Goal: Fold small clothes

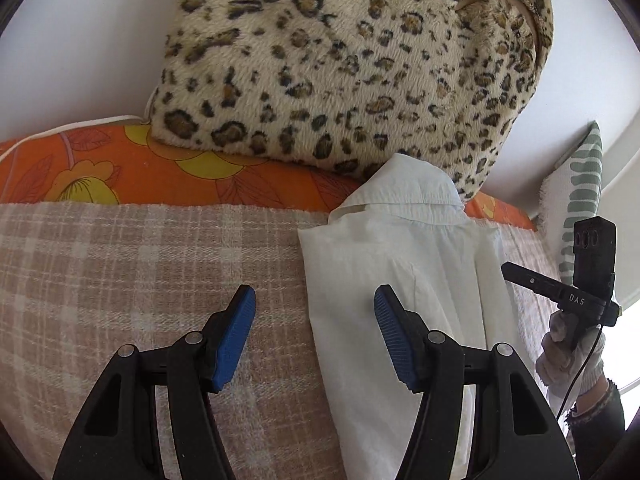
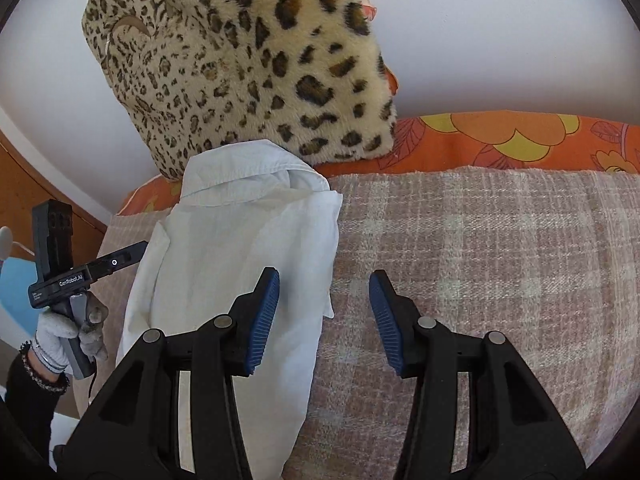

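Observation:
A small white collared shirt [image 1: 400,248] lies on the checked blanket, folded into a long narrow strip with its collar toward the pillows. It also shows in the right wrist view [image 2: 248,248]. My left gripper [image 1: 315,300] is open and empty, hovering over the shirt's left edge. My right gripper [image 2: 324,284] is open and empty, hovering over the shirt's right edge. The right gripper body [image 1: 576,292] shows beyond the shirt in the left wrist view; the left gripper body [image 2: 72,276] shows at the left of the right wrist view.
A beige checked blanket [image 1: 140,272] covers the bed. A leopard-print cushion [image 1: 340,64] leans on an orange floral pillow [image 1: 120,168] against the white wall. A green-striped cushion [image 1: 580,200] stands at the right. A wooden bed frame [image 2: 36,184] is at the left.

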